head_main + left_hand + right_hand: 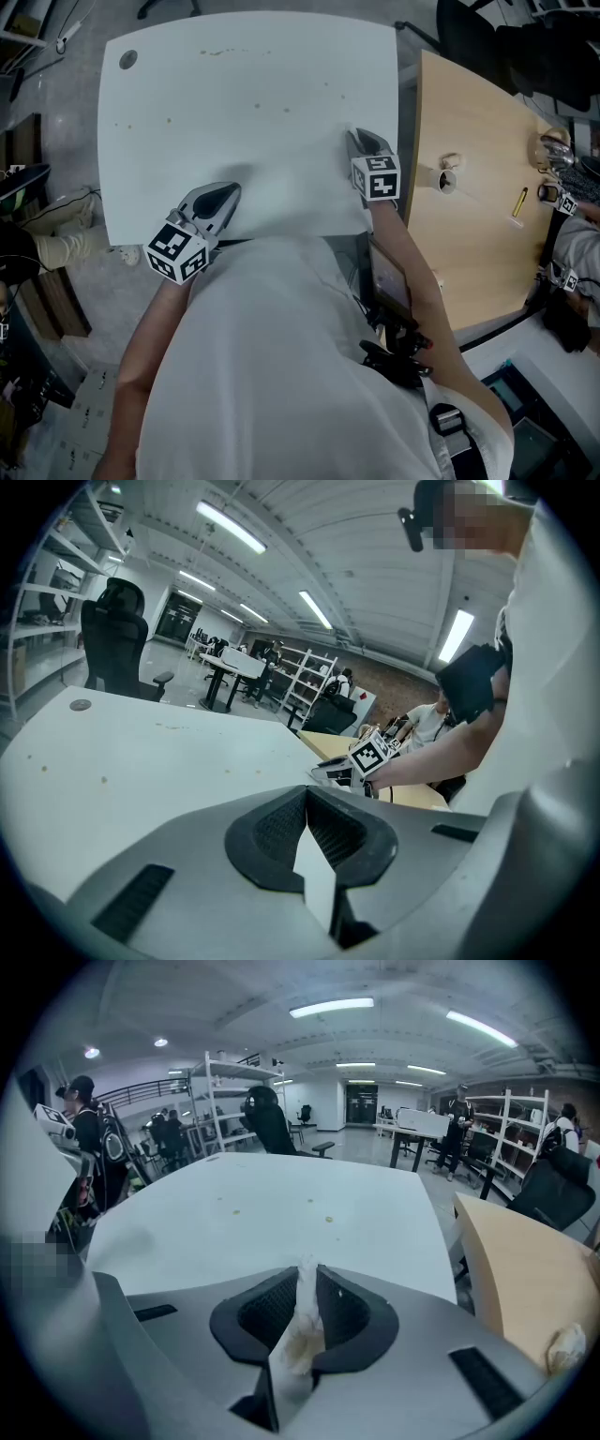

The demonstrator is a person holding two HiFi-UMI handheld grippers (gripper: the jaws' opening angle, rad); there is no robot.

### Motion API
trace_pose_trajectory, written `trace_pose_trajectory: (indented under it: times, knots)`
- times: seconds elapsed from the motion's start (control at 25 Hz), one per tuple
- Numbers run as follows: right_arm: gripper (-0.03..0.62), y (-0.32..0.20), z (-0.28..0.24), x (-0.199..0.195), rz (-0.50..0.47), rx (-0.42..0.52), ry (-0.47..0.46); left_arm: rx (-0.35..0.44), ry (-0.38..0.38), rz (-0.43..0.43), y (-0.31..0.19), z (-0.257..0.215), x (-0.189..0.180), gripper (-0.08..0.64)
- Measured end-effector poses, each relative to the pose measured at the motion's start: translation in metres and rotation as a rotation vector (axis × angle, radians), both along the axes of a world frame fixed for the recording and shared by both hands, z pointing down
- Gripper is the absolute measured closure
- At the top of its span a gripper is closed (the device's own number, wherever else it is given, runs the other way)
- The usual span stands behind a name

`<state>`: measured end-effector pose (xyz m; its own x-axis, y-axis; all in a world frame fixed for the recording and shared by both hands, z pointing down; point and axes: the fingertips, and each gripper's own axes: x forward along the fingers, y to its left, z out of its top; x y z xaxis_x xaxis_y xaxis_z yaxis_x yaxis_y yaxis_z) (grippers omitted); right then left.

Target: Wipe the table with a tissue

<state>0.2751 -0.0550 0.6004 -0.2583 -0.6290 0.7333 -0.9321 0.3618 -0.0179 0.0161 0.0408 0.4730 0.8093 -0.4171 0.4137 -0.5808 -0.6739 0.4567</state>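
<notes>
Right gripper view: the tissue [298, 1340] is clamped between the fingers of the right gripper [307, 1274], and spots [328, 1219] on the table [187, 1232] are seen ahead of the fingertips. The tissue should be pressed down and drawn over them. The fingers of the left gripper [307, 797] are closed together, empty.

Bright, even light pours down from ceiling strips [330, 1007]. The white table [253, 84] glows pale, almost washed out, with soft shadows at its near edge. Both gripper views bend hard at the rims (dark corners too), and the nearest foreground goes soft.
</notes>
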Motion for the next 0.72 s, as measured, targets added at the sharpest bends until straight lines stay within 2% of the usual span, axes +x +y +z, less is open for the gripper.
trace_pose_trajectory:
  times: [0.24,0.4,0.48,0.56,0.72]
  knots:
    - [0.528,0.012,0.001,-0.038,-0.025,-0.013,-0.089,-0.001,-0.003,0.009,0.003,0.002,-0.001,0.554]
    - [0.528,0.018,-0.006,-0.062,-0.055,-0.042,-0.221,0.002,-0.005,0.011,0.002,0.001,0.000,0.554]
    - [0.528,0.011,-0.021,-0.056,-0.003,-0.006,-0.301,0.010,-0.002,0.011,-0.001,-0.001,0.001,0.554]
    - [0.528,0.001,-0.035,-0.036,0.069,0.038,-0.329,0.016,0.000,0.009,-0.004,-0.001,0.001,0.554]
    - [0.528,-0.005,-0.032,0.015,0.163,0.046,-0.224,0.016,-0.003,0.007,-0.005,-0.001,0.002,0.554]
